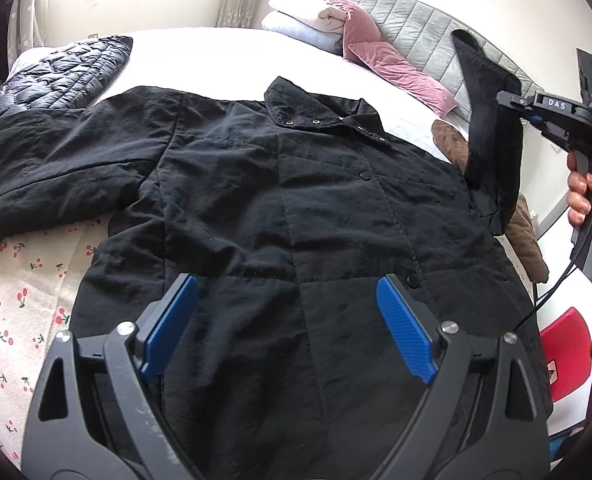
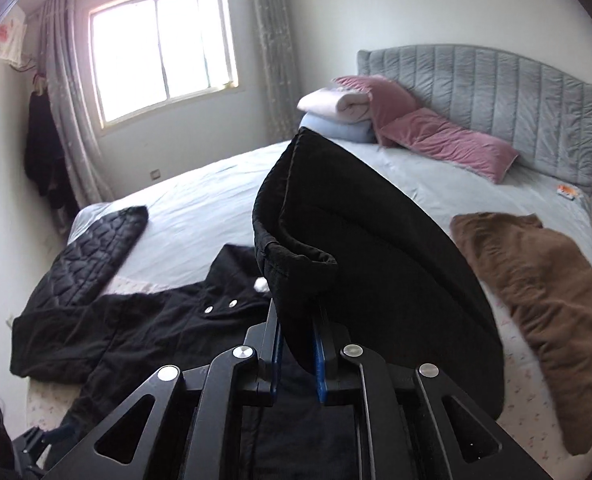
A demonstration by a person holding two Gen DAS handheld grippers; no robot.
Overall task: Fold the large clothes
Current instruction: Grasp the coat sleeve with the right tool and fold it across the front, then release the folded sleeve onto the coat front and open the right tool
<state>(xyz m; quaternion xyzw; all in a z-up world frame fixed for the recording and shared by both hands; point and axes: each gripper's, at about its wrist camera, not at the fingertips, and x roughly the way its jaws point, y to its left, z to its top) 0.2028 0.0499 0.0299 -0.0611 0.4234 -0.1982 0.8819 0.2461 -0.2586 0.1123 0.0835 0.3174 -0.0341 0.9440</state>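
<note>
Lifting black padded jacket's sleeve cuff, right gripper clenched; left gripper released; best carried flat across chest.

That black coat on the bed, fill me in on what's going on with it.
A person is folding the black coat, which lies spread out, front up, on the bed. The right hand-held gripper is shut on the coat's sleeve and holds it lifted above the coat. The left hand-held gripper hangs open over the coat's lower part, holding nothing. The other sleeve lies flat, not yet folded.
</note>
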